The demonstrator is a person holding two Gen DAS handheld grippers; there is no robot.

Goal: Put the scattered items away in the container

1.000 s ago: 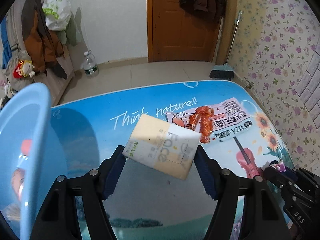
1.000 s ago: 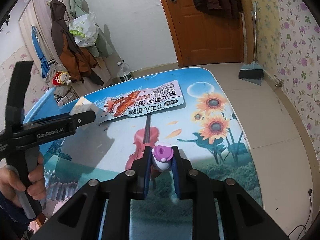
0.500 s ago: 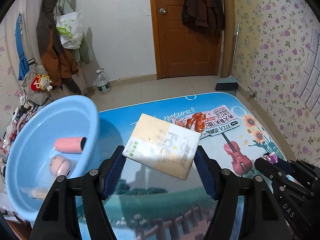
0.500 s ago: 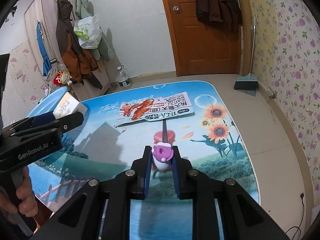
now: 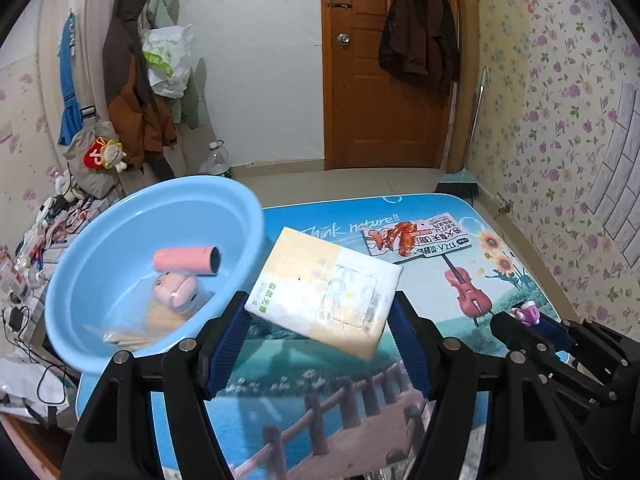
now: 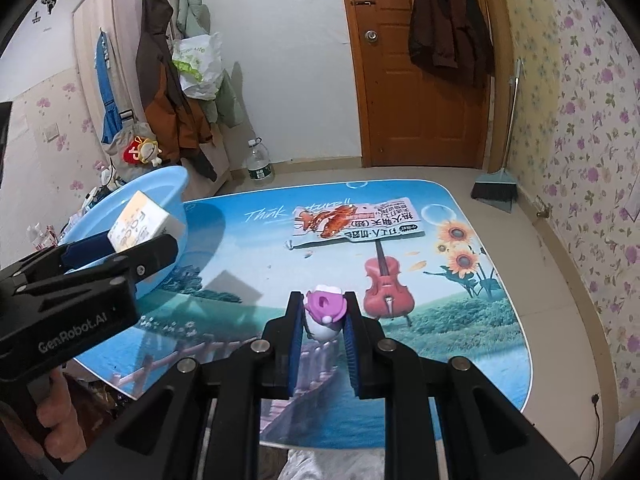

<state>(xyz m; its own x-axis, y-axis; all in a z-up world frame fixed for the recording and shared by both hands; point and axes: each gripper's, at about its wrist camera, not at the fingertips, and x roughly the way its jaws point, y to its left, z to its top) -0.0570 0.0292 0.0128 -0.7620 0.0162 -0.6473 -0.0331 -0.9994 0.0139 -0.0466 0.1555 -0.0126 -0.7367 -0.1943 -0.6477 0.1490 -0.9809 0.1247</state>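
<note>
The left gripper has its jaws clamped on the two short sides of a flat tissue pack, carried level and clear of the desk, probably so it can be swung over a rim without snagging. The right gripper has its jaws closed on a small purple-and-white toy, pinched at the body with the purple cap standing up between the blue pads; it too hangs above the desk, seemingly waiting its turn. From the left wrist view the blue basin, the container, lies at about nine to ten o'clock of the pack, just beside it, and already holds a pink roller, a pink gadget and a flat wrapped item I cannot identify. At one o'clock a red-printed snack packet lies flat on the desk, uncollected. Against the picture from one second ago, the left camera now sits higher and further back: the basin was only a cropped edge at the far left, while now its whole bowl and contents show. The pack has kept its seat in the jaws, and the toy likewise.
</note>
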